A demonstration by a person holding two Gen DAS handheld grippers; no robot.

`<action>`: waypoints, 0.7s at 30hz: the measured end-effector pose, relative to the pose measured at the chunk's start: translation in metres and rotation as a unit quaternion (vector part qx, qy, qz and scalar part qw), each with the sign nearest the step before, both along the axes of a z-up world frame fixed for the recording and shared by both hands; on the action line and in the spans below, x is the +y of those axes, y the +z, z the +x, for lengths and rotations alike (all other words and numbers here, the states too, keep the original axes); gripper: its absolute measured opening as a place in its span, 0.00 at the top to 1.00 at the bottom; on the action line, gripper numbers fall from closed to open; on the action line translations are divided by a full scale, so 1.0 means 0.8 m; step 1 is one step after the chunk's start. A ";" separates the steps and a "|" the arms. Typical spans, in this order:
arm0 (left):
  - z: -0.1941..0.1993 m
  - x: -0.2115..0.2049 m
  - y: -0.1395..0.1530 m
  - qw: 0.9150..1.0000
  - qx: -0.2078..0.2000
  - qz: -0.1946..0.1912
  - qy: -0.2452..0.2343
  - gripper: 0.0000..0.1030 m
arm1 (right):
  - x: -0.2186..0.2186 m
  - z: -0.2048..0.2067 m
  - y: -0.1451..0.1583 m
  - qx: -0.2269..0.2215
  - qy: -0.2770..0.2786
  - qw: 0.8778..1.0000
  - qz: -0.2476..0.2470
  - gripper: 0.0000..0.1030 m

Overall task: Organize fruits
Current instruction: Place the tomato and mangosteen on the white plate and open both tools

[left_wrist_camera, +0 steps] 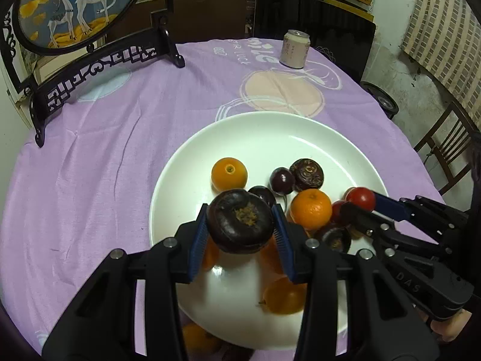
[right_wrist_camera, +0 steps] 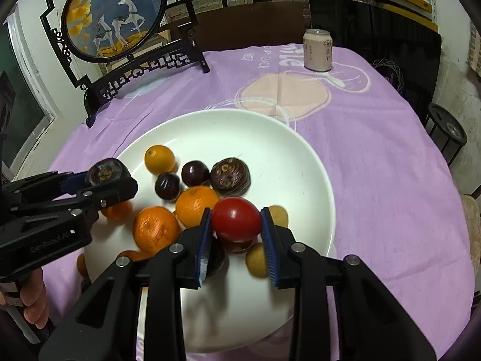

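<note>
Left tongs pinching a dark brown wrinkled fruit, held just above the near part of the white plate. Right tongs pinching a red tomato-like fruit, also lifted over the plate's near-right side. Both blue pads pressed against their fruit, neither seems to touch the plate.

Under and beyond the tongs, on the plate: several oranges, two dark plums, another brown wrinkled fruit, small yellowish fruits near the right rim. One orange fruit looks off the plate on the purple tabletop, near edge.

Step looks like mid-carry, both fruits in hand. Next likely calls for lowering each beside its matching kind, then spreading the tongs gently; round fruit may roll.

Far: a can, a deer-picture stand.
</note>
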State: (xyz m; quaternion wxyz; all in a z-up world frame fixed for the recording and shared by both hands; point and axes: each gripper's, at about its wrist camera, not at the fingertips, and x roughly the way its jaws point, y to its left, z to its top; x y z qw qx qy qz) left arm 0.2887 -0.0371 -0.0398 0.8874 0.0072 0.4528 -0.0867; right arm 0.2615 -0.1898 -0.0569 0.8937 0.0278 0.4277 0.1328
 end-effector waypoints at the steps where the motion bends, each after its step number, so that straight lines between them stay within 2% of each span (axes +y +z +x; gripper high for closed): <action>1: 0.001 0.000 -0.001 1.000 0.000 -0.001 0.000 0.59 | 0.001 0.000 0.000 -0.006 0.001 1.000 -0.003 0.69; 2: 0.001 0.000 -0.002 1.000 0.001 -0.002 0.000 0.59 | 0.001 0.000 0.000 -0.012 0.002 1.000 -0.005 0.67; 4: -0.001 0.000 -0.001 1.000 -0.002 -0.005 -0.001 0.57 | 0.000 -0.002 0.003 -0.026 -0.005 1.000 -0.005 0.44; 6: -0.008 -0.001 0.007 1.000 -0.010 -0.009 -0.008 0.47 | -0.003 -0.005 0.007 -0.033 -0.011 0.999 -0.003 0.44; 13: -0.077 0.018 0.064 0.997 -0.071 -0.028 -0.012 0.38 | -0.001 -0.060 0.041 -0.052 0.000 0.999 0.008 0.44; 16: -0.124 0.043 0.076 0.995 -0.098 -0.024 0.007 0.38 | 0.010 -0.098 0.048 -0.052 0.025 0.998 0.018 0.43; 19: -0.155 0.070 0.073 0.993 -0.110 -0.020 0.036 0.28 | 0.031 -0.137 0.046 -0.042 0.063 0.997 0.024 0.39; 21: -0.181 0.093 0.066 0.991 -0.119 -0.007 0.066 0.27 | 0.048 -0.159 0.039 -0.028 0.086 0.995 0.027 0.38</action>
